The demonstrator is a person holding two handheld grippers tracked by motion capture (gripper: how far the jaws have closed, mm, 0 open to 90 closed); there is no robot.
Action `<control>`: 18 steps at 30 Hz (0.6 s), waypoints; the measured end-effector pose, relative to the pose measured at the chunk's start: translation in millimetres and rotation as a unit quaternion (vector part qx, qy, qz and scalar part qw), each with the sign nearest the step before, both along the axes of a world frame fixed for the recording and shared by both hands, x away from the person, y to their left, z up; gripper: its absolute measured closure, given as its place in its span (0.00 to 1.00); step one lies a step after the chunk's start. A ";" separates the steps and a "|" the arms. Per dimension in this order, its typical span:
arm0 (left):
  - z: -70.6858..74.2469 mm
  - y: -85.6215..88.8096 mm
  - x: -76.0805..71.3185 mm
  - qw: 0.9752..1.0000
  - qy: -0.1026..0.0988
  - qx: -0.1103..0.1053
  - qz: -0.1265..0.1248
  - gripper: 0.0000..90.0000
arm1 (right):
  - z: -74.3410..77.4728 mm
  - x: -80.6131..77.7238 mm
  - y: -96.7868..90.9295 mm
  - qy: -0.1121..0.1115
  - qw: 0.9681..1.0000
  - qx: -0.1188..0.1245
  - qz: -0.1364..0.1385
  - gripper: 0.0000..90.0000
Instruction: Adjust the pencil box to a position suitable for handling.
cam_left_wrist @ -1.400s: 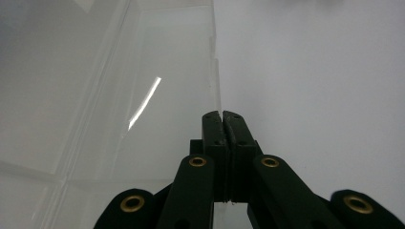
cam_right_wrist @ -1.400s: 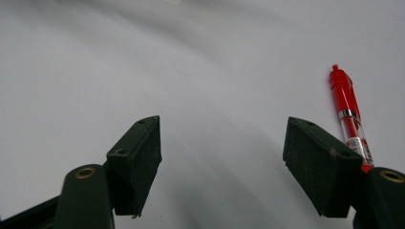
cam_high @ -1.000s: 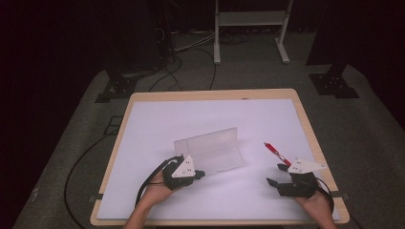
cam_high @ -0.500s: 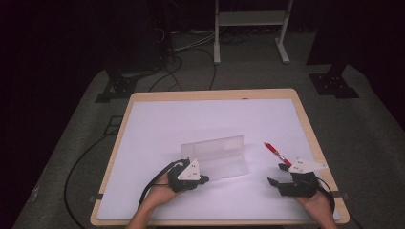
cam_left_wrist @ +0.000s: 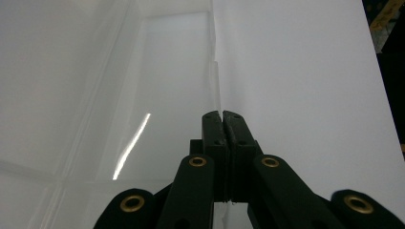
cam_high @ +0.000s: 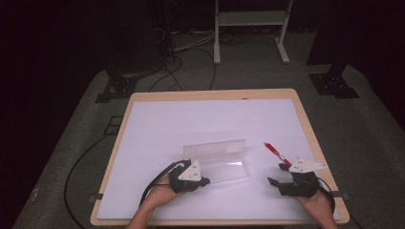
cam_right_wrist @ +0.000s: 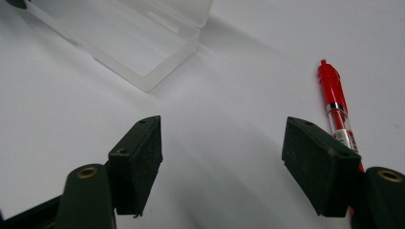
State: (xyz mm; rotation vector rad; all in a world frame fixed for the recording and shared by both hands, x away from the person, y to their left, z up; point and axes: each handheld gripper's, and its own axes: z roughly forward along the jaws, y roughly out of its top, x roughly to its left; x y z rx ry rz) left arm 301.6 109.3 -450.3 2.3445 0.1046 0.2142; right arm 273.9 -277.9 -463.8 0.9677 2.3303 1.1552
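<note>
The clear plastic case (cam_high: 217,160) lies open near the middle of the desk (cam_high: 143,98), a little toward the near edge, and its lid now stands more upright than it did a second ago, when it leaned at a slant; the base tray lies flat in front of it, toward the person. The left gripper (cam_high: 203,181) has drawn back slightly toward the near edge over that second and sits at the tray's near left corner. In the left gripper view its fingers (cam_left_wrist: 213,126) are pressed together, and the thin edge of the case wall runs straight into the seam between them, so they look pinched on that edge, though the clear plastic makes the contact hard to confirm. The right gripper (cam_high: 279,177) has kept its place near the near right corner of the desk, with its fingers (cam_right_wrist: 138,160) wide apart and nothing between them. The red pen (cam_high: 277,153) lies just beside its right finger, apart from the case. By my reading, the case is now open and steadied, and the pen is ready to be picked up and laid in the tray.
</note>
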 end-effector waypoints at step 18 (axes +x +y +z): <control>1.3 2.5 0.9 1.000 0.016 -0.006 -0.005 0.90 | -0.3 0.2 1.1 0.002 1.000 -0.001 0.000 0.32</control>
